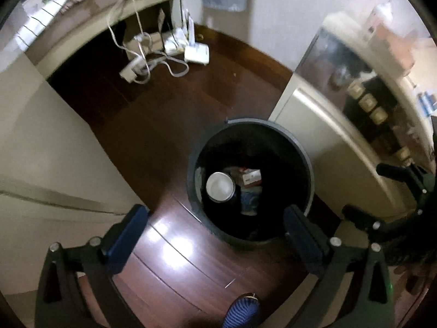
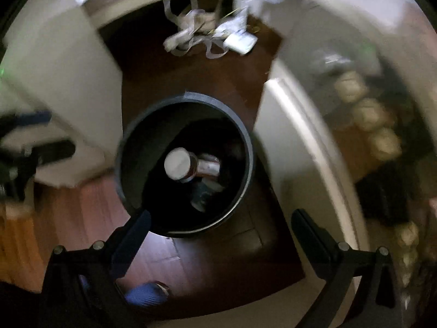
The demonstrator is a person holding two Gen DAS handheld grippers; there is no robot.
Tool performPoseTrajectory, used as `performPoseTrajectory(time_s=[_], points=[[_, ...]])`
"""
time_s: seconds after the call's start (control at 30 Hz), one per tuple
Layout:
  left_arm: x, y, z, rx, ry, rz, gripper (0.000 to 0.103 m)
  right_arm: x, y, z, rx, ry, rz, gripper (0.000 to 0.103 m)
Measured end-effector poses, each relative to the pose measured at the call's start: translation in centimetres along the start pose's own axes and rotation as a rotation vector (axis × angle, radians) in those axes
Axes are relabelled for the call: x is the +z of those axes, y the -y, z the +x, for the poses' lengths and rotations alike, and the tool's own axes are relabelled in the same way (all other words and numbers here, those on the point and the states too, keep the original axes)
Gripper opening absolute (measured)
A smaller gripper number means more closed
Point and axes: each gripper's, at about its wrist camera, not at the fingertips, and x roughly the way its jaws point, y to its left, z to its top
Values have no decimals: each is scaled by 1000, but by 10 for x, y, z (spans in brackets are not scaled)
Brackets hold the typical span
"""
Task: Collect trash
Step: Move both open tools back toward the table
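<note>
In the left wrist view, the left gripper (image 1: 215, 216) was wide open and held nothing. It hung above a round, dark grey plastic trash bin (image 1: 306, 147) that stood on the shiny brown wood floor (image 1: 164, 142). The bin sat straight ahead of the tongs and a little toward the right finger. Down inside it lay a round silver can (image 1: 220, 186) with its flat end facing up, next to a small red and white box (image 1: 250, 176) and some blue trash that was hard to make out. A white tangle of cables and plugs (image 1: 153, 60) lay far back on the floor. The right gripper (image 1: 393, 191) showed at the right edge.

In the right wrist view, which was blurry, the right gripper (image 2: 221, 221) was wide open too, with nothing in it. The bin's rim (image 2: 245, 136) lay just ahead of the tongs, toward the left finger. The silver can (image 2: 179, 164) stood on end near the middle of the bin. Both grippers looked about as near to the bin. With both empty, I think the next piece of trash had to be found elsewhere.
</note>
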Motion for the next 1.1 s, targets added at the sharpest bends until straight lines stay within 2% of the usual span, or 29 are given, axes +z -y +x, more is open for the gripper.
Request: performPoseTrajectory(time_s=[0.13, 0.27, 0.43, 0.5, 0.7, 0.9, 1.1], points=[[1, -4, -70, 10, 56, -3, 103, 13, -2, -68, -21, 57, 87, 103], [16, -15, -147, 17, 136, 5, 103, 42, -16, -157, -51, 145, 148, 103], [31, -54, -266, -8, 275, -34, 103, 84, -58, -258, -71, 256, 131, 103], [31, -74, -308, 9, 323, -54, 103, 99, -92, -306, -66, 314, 87, 103], [12, -158, -404, 114, 419, -139, 103, 137, -201, -403, 10, 413, -37, 103], [-32, -264, -462, 262, 485, -292, 103, 167, -325, -447, 97, 467, -159, 103], [-82, -345, -486, 397, 525, -457, 103, 181, -443, -463, 186, 502, -295, 103]])
